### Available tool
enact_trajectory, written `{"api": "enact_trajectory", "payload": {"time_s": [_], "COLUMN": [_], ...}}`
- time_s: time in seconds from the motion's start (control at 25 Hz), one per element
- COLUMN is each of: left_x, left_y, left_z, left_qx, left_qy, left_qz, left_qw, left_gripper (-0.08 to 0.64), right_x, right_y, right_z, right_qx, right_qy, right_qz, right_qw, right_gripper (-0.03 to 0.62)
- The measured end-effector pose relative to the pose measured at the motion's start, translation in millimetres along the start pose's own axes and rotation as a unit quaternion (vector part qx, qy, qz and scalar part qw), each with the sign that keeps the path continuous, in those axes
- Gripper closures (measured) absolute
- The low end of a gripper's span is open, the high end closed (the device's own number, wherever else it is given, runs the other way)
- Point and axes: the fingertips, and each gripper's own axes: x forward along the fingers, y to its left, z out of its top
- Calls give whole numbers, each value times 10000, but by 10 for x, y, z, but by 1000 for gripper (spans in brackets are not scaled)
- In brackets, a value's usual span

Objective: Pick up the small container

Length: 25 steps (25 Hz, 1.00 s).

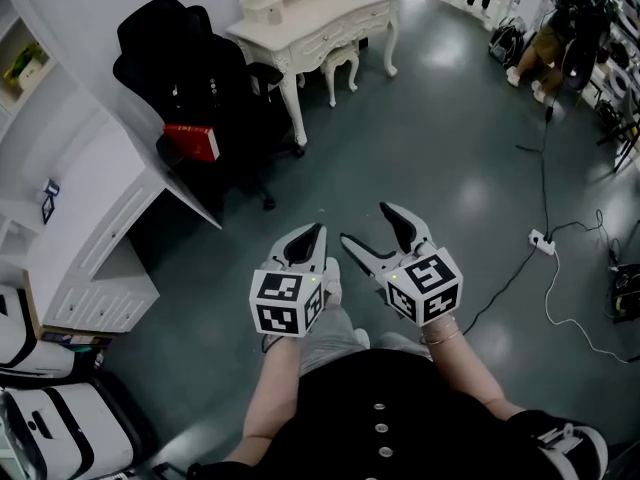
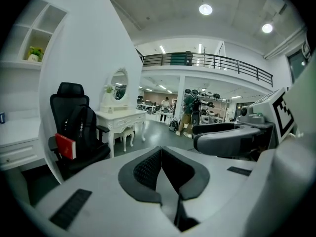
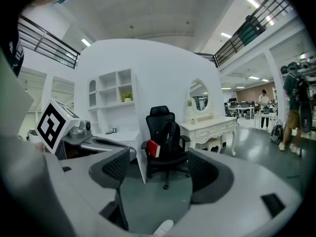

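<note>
- Left gripper [image 1: 316, 232]: my jaws are pressed together, tip to tip, with nothing between them; the left gripper view [image 2: 160, 150] shows the pads meeting.
- Right gripper [image 1: 365, 223]: my jaws are spread wide and empty; only floor and furniture show through the gap in the right gripper view [image 3: 159, 169].
- Position: both grippers are held side by side at waist height over bare floor [image 1: 430, 138], touching nothing.
- Small container: I cannot pick it out for certain. A small dark thing [image 1: 47, 200] stands on the white worktop [image 1: 95, 183] to my left, too small to identify, and well apart from both grippers.
- Other items: black chair [image 1: 190, 68] with a red book [image 1: 192, 140] on its seat; white dressing table [image 1: 315, 23]; a cable [image 1: 545, 268] trailing on the floor to my right.
- Risk, wrong target: with the container unconfirmed, I could close on the wrong thing.
- Risk, shut jaws: the left would only knock a container over unless spread first.
- Risk, approach: the chair stands just beside the worktop and could snag a reach.
</note>
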Motion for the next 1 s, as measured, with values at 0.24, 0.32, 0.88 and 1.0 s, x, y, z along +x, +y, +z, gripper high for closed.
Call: {"api": "enact_trajectory", "payload": {"time_s": [0.24, 0.32, 0.88, 1.0], "left_x": [491, 668, 1662, 1792], "left_y": [458, 645, 1983, 2136], "left_z": [212, 367, 1181, 1204], "left_qx": [56, 91, 240, 207], "left_qy": [54, 17, -105, -50], "left_qz": [-95, -115, -299, -379], "left_qw": [9999, 9999, 9992, 9991], "left_gripper": [546, 546, 546, 546], "right_x": [591, 839, 2519, 2724], "right_y": [-353, -470, -953, -990], "right_z": [168, 291, 998, 1013], "right_qx": [117, 107, -30, 28], "right_qy": [-29, -64, -186, -136], "right_qz": [-110, -117, -114, -91], "right_qw": [9999, 9999, 9998, 9999], "right_gripper": [209, 206, 202, 202]}}
